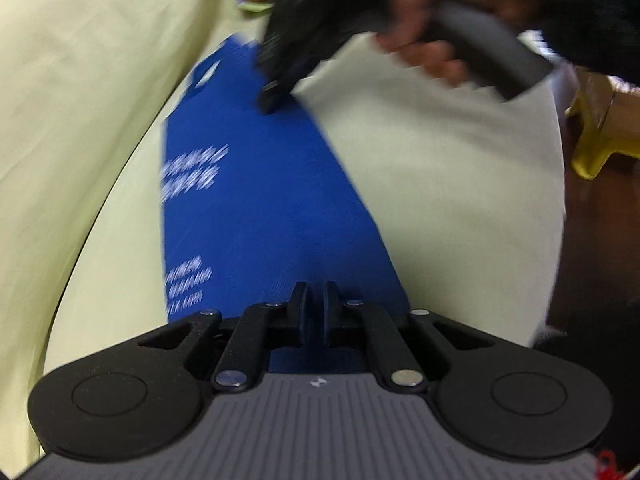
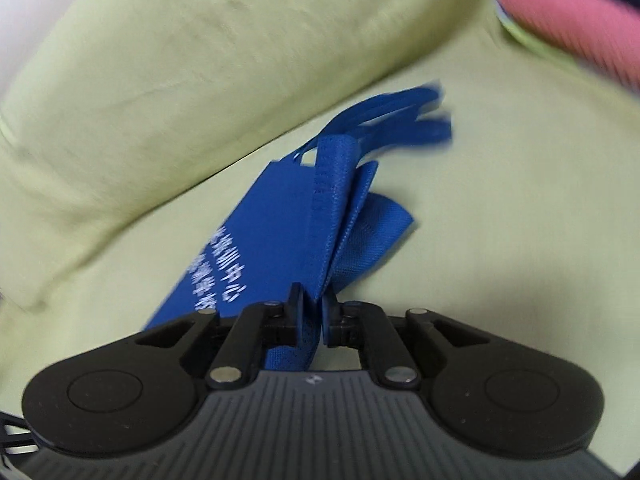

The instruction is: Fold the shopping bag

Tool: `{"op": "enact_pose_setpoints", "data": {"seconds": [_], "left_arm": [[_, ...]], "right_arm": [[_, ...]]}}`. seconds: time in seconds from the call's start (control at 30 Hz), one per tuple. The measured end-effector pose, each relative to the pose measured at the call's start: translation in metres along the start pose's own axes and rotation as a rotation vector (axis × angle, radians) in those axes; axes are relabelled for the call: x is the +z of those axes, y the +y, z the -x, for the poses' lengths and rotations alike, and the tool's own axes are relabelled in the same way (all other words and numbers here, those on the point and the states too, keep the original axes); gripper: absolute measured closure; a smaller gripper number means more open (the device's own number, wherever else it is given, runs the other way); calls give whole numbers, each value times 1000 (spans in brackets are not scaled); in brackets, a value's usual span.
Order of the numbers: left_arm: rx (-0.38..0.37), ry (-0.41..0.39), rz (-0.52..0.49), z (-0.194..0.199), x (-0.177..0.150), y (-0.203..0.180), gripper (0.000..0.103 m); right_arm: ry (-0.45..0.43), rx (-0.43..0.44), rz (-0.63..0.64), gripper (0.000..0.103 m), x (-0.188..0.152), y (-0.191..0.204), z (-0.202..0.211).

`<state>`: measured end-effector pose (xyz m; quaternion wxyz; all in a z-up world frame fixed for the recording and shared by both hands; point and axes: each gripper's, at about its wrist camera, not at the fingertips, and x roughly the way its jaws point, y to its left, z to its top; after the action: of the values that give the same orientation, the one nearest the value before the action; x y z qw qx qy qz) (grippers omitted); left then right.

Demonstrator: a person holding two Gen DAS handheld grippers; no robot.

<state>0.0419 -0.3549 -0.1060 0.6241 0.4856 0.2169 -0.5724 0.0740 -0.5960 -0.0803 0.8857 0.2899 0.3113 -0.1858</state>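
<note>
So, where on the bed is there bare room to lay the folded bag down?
Bare green sheet lies right of the blue shopping bag, reaching toward the pink roll. In the left view, a pale patch lies between the bag and the bed edge. Left is crowded: the pillow borders the bag.

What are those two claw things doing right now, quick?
Left gripper: jaws closed on the near end of the blue shopping bag.
Right gripper: jaws closed on bunched folds of the same bag, near its handles.
</note>
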Motion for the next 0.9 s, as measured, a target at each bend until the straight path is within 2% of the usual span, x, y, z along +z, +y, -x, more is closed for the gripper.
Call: {"op": "enact_pose_setpoints", "data": {"seconds": [0.13, 0.2, 0.23, 0.33, 0.4, 0.47, 0.57, 0.6, 0.7, 0.77, 0.83, 0.9], "left_arm": [[-62, -35, 42, -24, 35, 26, 101], [-94, -47, 64, -31, 39, 35, 101], [-106, -58, 68, -32, 37, 37, 101], [-130, -95, 86, -32, 26, 42, 101], [-143, -108, 109, -33, 22, 45, 101], [-144, -111, 112, -35, 23, 46, 101], [-134, -107, 82, -34, 24, 38, 101], [-133, -106, 75, -35, 24, 36, 101], [-134, -104, 61, -34, 24, 36, 101], [-96, -96, 33, -25, 20, 41, 90], [-8, -104, -10, -7, 9, 50, 87], [87, -116, -69, 14, -10, 62, 87]], "right_arm": [[16, -62, 133, 97, 49, 1, -30], [41, -82, 176, 97, 60, 3, -44], [66, -95, 200, 96, 61, 5, -51], [36, -129, 231, 86, 46, 8, -49], [11, -133, 187, 78, 37, 4, -37], [-23, -132, 118, 75, 33, -2, -17], [-119, -30, 108, 78, 6, 8, 37], [-123, 13, 96, 85, -3, 11, 50], [-27, 130, 8, 101, -28, 12, 59], [24, 124, -47, 101, -44, 7, 55], [64, 118, -89, 103, -57, 2, 52], [63, 114, -73, 103, -60, 3, 56]]}}
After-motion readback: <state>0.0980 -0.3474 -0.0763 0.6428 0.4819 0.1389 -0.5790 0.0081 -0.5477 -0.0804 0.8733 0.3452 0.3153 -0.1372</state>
